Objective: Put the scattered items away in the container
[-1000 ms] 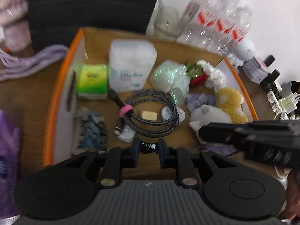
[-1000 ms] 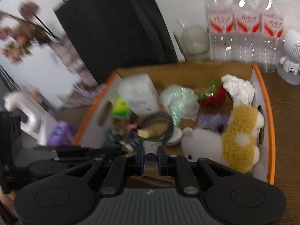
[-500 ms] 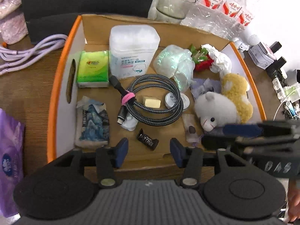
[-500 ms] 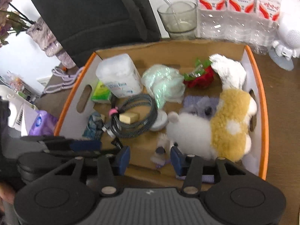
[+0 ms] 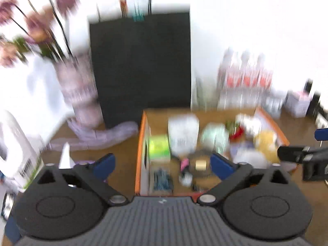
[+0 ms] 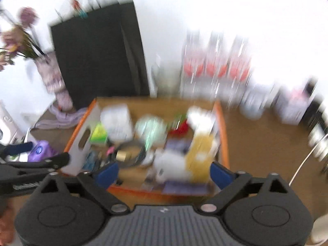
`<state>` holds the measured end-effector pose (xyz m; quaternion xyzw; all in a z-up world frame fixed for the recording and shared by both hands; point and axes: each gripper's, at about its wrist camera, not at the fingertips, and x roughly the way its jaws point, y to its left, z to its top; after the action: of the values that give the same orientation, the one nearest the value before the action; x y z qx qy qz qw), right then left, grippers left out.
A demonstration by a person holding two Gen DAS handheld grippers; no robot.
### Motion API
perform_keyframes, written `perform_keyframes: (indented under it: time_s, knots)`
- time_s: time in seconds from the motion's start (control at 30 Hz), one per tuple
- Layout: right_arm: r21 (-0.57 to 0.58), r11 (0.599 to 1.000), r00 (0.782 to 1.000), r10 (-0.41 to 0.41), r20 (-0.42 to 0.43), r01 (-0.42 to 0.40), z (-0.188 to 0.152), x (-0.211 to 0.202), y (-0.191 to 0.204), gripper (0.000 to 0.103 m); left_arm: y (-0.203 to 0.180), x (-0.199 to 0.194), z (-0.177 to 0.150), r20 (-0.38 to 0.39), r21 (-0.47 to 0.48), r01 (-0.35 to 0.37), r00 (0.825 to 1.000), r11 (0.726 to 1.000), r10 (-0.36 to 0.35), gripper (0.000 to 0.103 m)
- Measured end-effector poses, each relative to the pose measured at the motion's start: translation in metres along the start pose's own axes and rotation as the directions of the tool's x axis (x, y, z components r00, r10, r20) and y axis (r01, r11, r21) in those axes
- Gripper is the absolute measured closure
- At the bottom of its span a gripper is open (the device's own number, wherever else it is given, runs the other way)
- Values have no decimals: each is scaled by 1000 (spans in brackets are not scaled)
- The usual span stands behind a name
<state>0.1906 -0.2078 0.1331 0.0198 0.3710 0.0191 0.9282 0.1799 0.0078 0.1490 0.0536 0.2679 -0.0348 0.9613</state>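
Orange-rimmed cardboard tray [image 6: 222, 123] — nearly loaded; both grippers wide open and empty.

Tray sits just ahead of and below the right gripper [image 6: 164, 173], ahead and to the right of the left gripper [image 5: 163, 165]. Both views badly blurred. Largest to smallest inside: white-and-yellow plush toy [image 6: 196, 153] at the near right, white plastic tub [image 6: 117, 123] at the far left, pale green crinkled bag [image 6: 150, 128] mid-back, coiled dark braided cable [image 6: 132, 153] centre, green tissue packet [image 5: 158, 148] by the left wall; small bits near the front edge too smeared to name. Judgement: most of the tidying looks done. Possibly left: purple soft pack [image 6: 41, 150] on the wooden table [image 6: 266, 143], outside the tray, left of the right gripper.
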Motion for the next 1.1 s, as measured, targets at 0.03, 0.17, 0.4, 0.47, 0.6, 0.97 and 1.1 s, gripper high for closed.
perform_keyframes:
  time_s: [0.03, 0.17, 0.4, 0.47, 0.6, 0.97, 1.1]
  knots:
    - [-34, 999, 997, -19, 75, 22, -13, -9, 5, 2, 0, -8, -10, 61, 2, 7, 998, 1000, -7, 0]
    - [-77, 995, 948, -30, 316, 57, -62, -29, 11, 1, -6, -27, -45, 217, -13, 11, 976, 1000, -8, 0]
    - [-85, 990, 902, -65, 428, 112, -94, -30, 13, 1, -10, -51, -62, 253, -59, 49, 967, 997, -33, 0]
    - [-79, 989, 900, -77, 430, 123, -101, -37, 14, 1, -11, -66, -70, 264, -61, 47, 964, 997, -30, 0]
    - [-36, 997, 905, -41, 423, 62, -131, -71, 13, 1, -19, -107, -102, 239, -76, 40, 971, 996, -20, 0]
    - [37, 997, 928, 44, 370, -62, -316, -172, 5, 0, -24, -226, -263, 192, -123, 87, 979, 989, -63, 0]
    - [-15, 998, 935, 70, 347, -69, -357, -188, 14, 0, -26, -245, -282, 194, -91, 50, 980, 995, -32, 0]
